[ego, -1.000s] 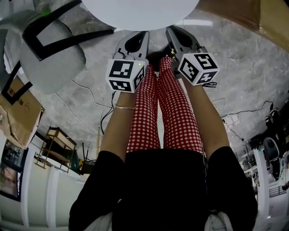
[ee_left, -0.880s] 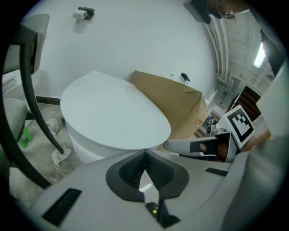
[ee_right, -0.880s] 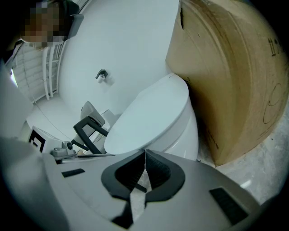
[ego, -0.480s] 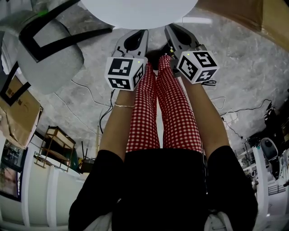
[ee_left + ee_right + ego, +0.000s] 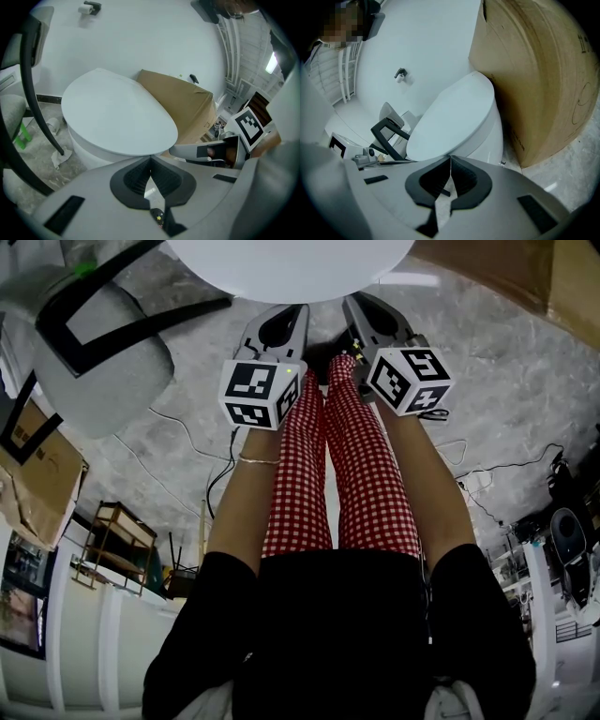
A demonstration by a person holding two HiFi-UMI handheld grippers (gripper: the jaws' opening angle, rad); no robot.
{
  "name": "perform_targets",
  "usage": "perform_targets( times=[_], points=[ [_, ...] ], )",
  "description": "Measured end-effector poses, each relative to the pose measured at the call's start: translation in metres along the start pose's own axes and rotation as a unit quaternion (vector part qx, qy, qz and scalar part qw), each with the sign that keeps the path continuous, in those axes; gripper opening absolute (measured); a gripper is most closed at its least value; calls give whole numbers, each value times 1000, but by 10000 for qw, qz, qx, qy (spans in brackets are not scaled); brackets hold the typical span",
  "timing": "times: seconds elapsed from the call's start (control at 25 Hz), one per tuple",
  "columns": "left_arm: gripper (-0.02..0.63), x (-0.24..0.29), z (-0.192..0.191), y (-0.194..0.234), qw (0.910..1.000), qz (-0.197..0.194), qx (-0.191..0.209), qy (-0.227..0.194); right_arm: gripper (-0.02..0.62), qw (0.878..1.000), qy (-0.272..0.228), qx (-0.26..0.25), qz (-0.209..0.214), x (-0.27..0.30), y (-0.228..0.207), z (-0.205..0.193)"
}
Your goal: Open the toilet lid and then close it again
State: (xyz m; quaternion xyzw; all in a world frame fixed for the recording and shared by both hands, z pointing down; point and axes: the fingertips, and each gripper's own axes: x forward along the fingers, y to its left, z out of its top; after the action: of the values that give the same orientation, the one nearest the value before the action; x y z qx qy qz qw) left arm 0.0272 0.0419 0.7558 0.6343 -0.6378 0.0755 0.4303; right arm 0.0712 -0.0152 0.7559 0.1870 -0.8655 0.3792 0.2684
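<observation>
Head view: we hold the left gripper (image 5: 150,158) and right gripper (image 5: 450,157) clenched empty at the closed toilet lid (image 5: 291,263)'s front edge, over a grey floor (image 5: 506,381); a cardboard box (image 5: 534,70) stands beside the toilet.

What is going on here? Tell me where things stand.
A person stands in front of a white toilet, holding a gripper in each hand. The toilet lid is down. The left gripper and the right gripper sit side by side at the lid's front edge, both with jaws together and nothing between them. Whether either tip touches the lid cannot be told. A cardboard box stands beside the toilet.
</observation>
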Motion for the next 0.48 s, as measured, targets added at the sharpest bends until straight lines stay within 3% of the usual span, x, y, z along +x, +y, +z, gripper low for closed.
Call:
perform_targets(
  times=[0.48],
  points=[
    [5,2,0,3,10000,-34,29,-66,21,10000,4,-32,-38,2,0,0]
  ],
)
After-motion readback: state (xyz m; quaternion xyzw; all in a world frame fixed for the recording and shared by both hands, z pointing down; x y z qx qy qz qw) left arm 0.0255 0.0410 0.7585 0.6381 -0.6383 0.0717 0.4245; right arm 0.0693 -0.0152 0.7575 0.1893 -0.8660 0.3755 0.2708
